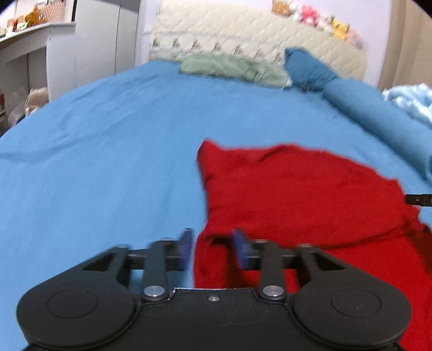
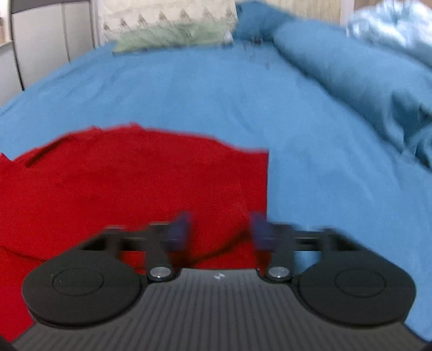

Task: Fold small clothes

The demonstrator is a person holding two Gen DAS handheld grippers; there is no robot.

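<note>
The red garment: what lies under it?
The red garment lies on the blue bedsheet, which shows all around it. Whatever else may be beneath the cloth is covered.

I am looking across a bed spread with a blue sheet [image 1: 108, 135], its quilted cream headboard [image 1: 243, 35] standing against a pale wall. Soft toys [image 1: 310, 13] are sitting along its top. White wardrobe doors [image 1: 94, 40] are standing at the left.

The blue bedsheet [image 1: 108, 140] lies bare to the left of the red garment [image 1: 297, 194]. A rolled blue duvet [image 2: 351, 75] blocks the right, and a green cloth [image 1: 229, 67] the far edge.
</note>
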